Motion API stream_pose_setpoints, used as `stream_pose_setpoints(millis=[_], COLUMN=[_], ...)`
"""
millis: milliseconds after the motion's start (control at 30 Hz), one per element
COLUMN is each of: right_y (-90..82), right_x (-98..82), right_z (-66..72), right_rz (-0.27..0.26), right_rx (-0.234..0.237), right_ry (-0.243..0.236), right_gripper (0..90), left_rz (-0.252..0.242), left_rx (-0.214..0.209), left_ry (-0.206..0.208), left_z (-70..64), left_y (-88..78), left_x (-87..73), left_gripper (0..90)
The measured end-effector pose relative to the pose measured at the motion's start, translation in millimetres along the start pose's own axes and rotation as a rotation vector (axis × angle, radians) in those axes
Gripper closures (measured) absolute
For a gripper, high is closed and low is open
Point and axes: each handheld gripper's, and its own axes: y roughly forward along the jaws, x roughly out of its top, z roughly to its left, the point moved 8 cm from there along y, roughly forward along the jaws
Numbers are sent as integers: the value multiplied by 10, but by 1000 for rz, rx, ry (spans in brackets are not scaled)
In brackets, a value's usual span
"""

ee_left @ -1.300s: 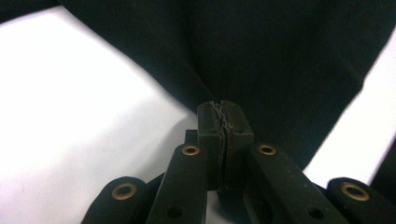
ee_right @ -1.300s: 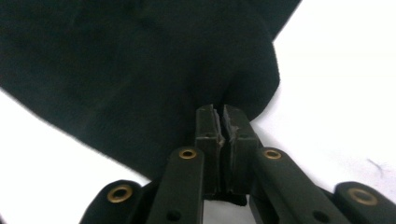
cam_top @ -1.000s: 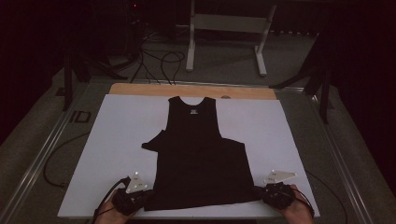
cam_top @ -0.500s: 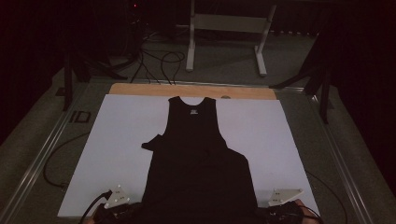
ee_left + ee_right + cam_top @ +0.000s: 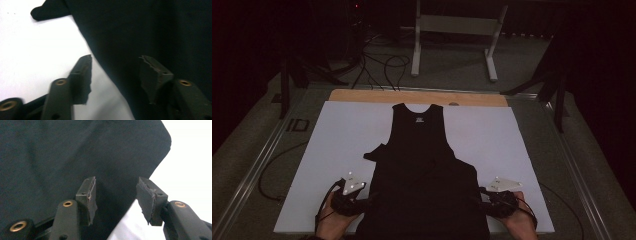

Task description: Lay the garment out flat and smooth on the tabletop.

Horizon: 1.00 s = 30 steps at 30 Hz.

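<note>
A black sleeveless top (image 5: 422, 170) lies flat on the white table sheet (image 5: 342, 140), neck toward the far side, hem hanging over the near edge. My left gripper (image 5: 368, 200) sits at the garment's left side seam, near the front of the table. In the left gripper view its jaws stand open, straddling the fabric edge (image 5: 110, 72). My right gripper (image 5: 477, 197) is at the right side seam. The right gripper view shows that gripper (image 5: 115, 195) open too, with the cloth's edge (image 5: 130, 192) between the pads. A folded flap (image 5: 374, 152) sticks out on the left side.
A wooden strip (image 5: 362, 95) runs along the table's far edge. Beyond it stand a metal frame (image 5: 457, 30) and loose cables (image 5: 377, 65) on the floor. Dark stands (image 5: 557, 90) flank the table. White sheet lies bare on both sides of the garment.
Both grippers, which had dropped back toward the near edge half a second ago, have come forward again to the garment's side seams. The top has slid slightly toward me.
</note>
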Motion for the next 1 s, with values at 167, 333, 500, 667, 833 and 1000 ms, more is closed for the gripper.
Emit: stream_pose_setpoints(millis=[167, 333, 500, 667, 833, 1000], right_y=[73, 89, 112, 128, 140, 159], right_x=[-5, -60, -50, -30, -2, 25], right_z=[-64, -89, -72, -68, -95, -87], right_rz=[10, 15, 11, 13, 28, 34], right_rx=[-40, -29, -32, -32, -34, -23], right_ry=[23, 70, 60, 66, 60, 35], right_gripper=[492, 471, 451, 535, 734, 871], left_rz=[4, 2, 5, 17, 37, 36], left_rx=[42, 28, 24, 19, 13, -23], left_ry=[17, -22, -22, -21, -14, -11], left_z=[28, 33, 7, -19, -29, -63], left_y=[121, 121, 119, 122, 108, 94], left_x=[51, 28, 24, 28, 45, 44], left_gripper=[376, 371, 371, 393, 558, 858])
